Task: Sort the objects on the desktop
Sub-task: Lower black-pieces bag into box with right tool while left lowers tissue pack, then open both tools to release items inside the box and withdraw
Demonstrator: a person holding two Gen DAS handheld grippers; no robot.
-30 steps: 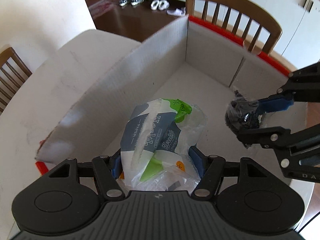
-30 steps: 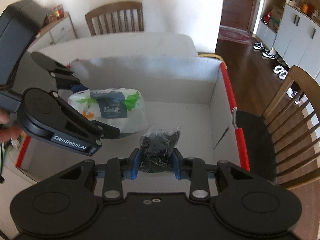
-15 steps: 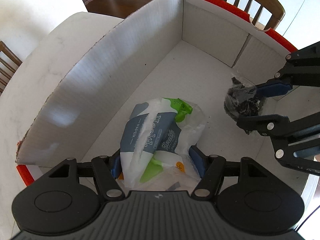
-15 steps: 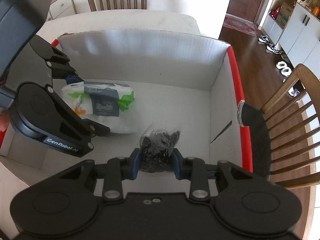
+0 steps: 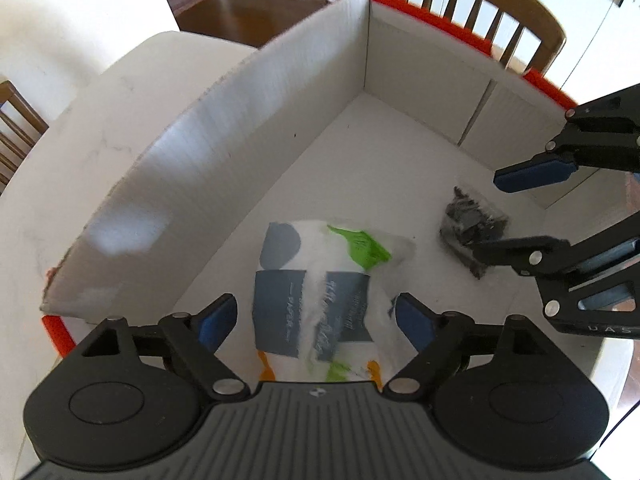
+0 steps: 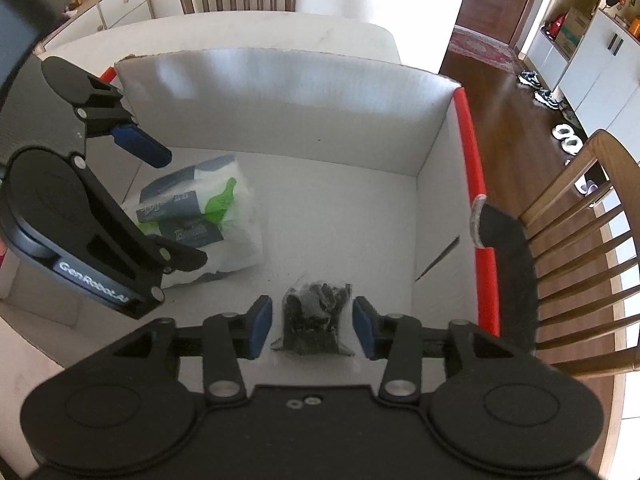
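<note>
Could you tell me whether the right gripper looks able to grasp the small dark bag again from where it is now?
Probably yes: the right gripper is open astride the dark bag on the box floor, with nothing between.

White cardboard box (image 6: pixel 288 104), plain inside, with a bright red-orange trim along its rim. At about nine o'clock on its floor, the tissue pack (image 5: pixel 320 292): white wrapper, slate-grey panels, lime-green splashes, small orange marks. Toward three o'clock, a clear little bag (image 6: pixel 314 316) of black bits. Both black grippers show blue pads (image 6: pixel 260 326). Brown wooden chair (image 6: pixel 576 248) beyond, dark brown floor.
</note>
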